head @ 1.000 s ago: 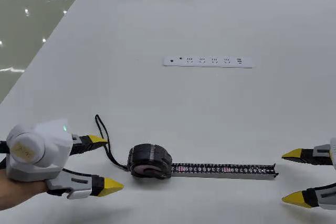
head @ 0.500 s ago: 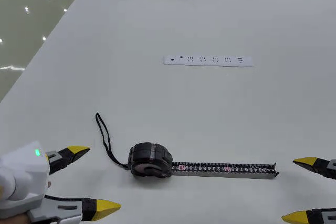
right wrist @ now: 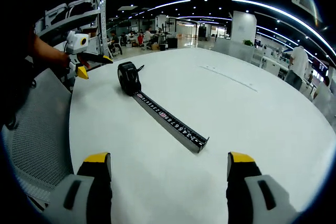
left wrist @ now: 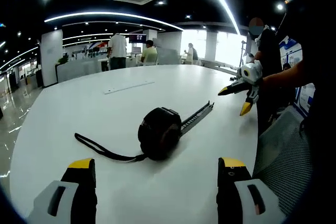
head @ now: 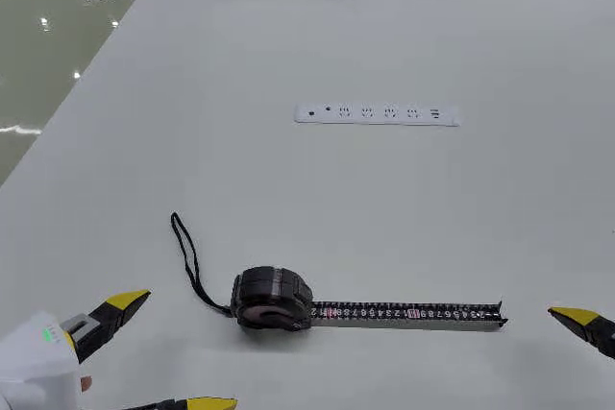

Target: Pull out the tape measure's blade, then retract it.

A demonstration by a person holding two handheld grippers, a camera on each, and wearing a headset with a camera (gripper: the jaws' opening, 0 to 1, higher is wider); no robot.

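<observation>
A black tape measure [head: 273,297] lies on the white table with its blade [head: 408,313] pulled out to the right, ending in a hook [head: 501,312]. A black wrist strap [head: 187,258] trails from the case to the left. My left gripper [head: 159,352] is open at the lower left, short of the case [left wrist: 160,132], with nothing between its yellow-tipped fingers. My right gripper [right wrist: 169,165] is open too, a little way back from the blade's hook [right wrist: 199,144]; one of its fingertips [head: 577,318] pokes in at the head view's right edge.
A white power strip [head: 376,114] lies flat further back on the table [head: 288,55]. The table's left edge runs diagonally beside a shiny floor [head: 58,36]. People stand in the background of the left gripper view.
Both grippers have drawn back toward me and away from the tape measure, the left one down-left, the right one off to the right. The tape measure and its blade have stayed put.
</observation>
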